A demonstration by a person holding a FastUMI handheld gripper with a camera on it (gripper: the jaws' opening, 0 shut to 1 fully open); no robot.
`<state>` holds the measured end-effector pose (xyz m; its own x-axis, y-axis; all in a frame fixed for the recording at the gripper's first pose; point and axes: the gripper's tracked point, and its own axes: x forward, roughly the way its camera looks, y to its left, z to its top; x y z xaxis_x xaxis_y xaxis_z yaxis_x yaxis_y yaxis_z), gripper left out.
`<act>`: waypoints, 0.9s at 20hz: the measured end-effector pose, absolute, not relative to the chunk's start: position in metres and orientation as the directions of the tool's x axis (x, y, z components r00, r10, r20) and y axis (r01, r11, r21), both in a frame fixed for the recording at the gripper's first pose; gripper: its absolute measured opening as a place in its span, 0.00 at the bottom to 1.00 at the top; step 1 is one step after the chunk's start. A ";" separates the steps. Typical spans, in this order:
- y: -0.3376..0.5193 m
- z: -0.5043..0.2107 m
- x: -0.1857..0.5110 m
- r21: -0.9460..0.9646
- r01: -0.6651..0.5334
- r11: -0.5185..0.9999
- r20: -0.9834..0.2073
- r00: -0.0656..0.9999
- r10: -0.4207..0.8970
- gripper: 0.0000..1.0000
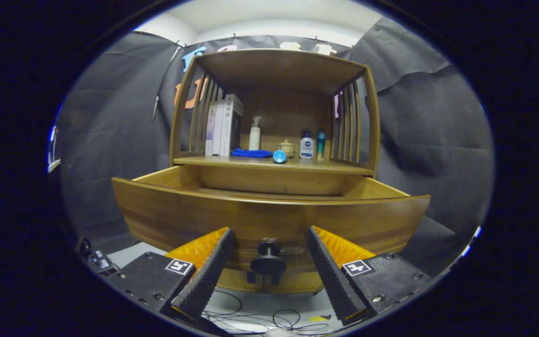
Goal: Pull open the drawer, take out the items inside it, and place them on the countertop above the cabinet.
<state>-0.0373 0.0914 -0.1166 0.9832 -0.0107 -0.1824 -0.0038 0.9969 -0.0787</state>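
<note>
The drawer point(269, 220) is standing pulled open below the worktop point(269, 164), where books point(222, 125), a spray bottle point(254, 135), a blue cloth point(251, 153) and small bottles point(307, 146) are sitting. The tool point(269, 250) is facing the drawer front, fingers spread apart, flanking the knob point(268, 260) without touching it.

Drawer point(269, 220) stands pulled out below countertop point(269, 163) holding books point(222, 124), bottles point(306, 146)

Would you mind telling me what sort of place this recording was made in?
Likely a staged recording booth, not a home: black cloth walls behind a lone wooden cabinet, loose cables on the floor. The gripper is open around the drawer knob.
</note>
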 end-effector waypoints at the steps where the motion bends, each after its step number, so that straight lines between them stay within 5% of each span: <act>1: 0.089 -0.117 -0.034 -0.076 0.007 0.997 -0.187 0.982 -0.021 1.00; 18: 0.094 -0.102 0.012 -0.051 0.018 0.999 -0.178 0.984 -0.027 1.00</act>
<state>0.0119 0.0939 -0.1022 0.9836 -0.0266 -0.1782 0.0178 0.9986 -0.0507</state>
